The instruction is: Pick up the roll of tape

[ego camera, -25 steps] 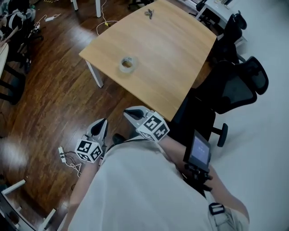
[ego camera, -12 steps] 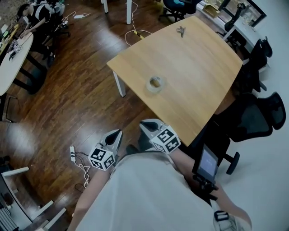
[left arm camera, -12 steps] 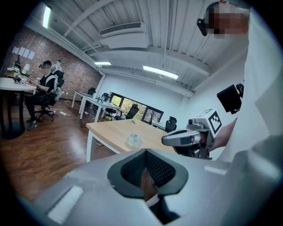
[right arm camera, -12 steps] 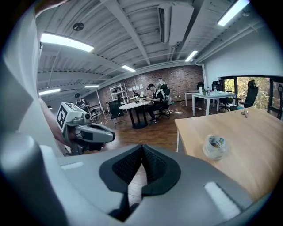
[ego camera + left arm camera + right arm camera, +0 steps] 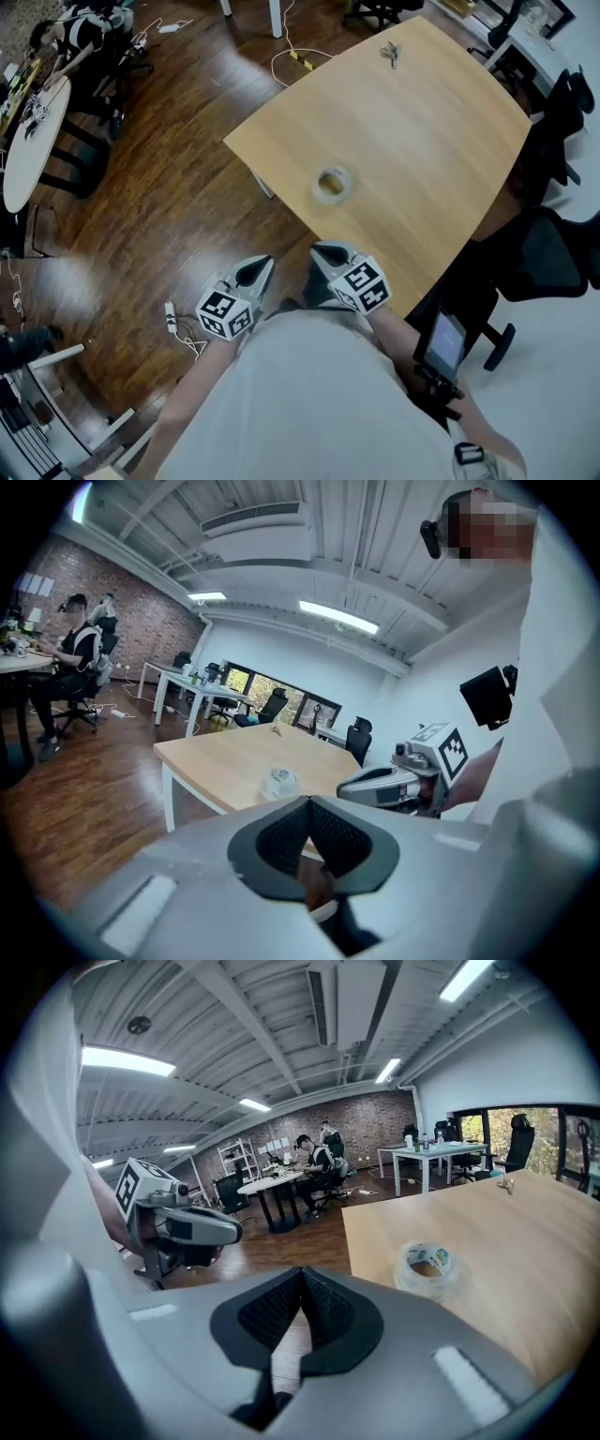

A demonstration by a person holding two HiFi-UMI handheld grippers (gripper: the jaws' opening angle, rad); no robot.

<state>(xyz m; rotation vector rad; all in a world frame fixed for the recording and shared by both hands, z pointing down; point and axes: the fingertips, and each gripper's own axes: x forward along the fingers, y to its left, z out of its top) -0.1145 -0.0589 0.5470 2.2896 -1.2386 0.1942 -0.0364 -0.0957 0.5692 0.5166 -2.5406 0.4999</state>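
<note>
1. The roll of tape (image 5: 331,184) is lying flat on the light wooden tabletop (image 5: 422,141), hole facing up. It is sitting near the edge closest to the person, and nothing is touching it.
2. A small bunch of keys (image 5: 390,52) is resting at the far end of the same tabletop, well apart from the roll.
3. The right gripper (image 5: 328,253) is hovering just short of the tabletop's near edge, pointing toward the roll but apart from it. Its jaws are pressing together tip to tip and gripping nothing.
4. The left gripper (image 5: 261,270) is hanging just beside the right one, over the dark wood floor (image 5: 141,234). Its jaws are likewise meeting at the tips, with nothing between them.
5. A black office chair (image 5: 548,267) is standing at the tabletop's right side, and a white power strip (image 5: 171,315) is lying on the floor near the left gripper.
</note>
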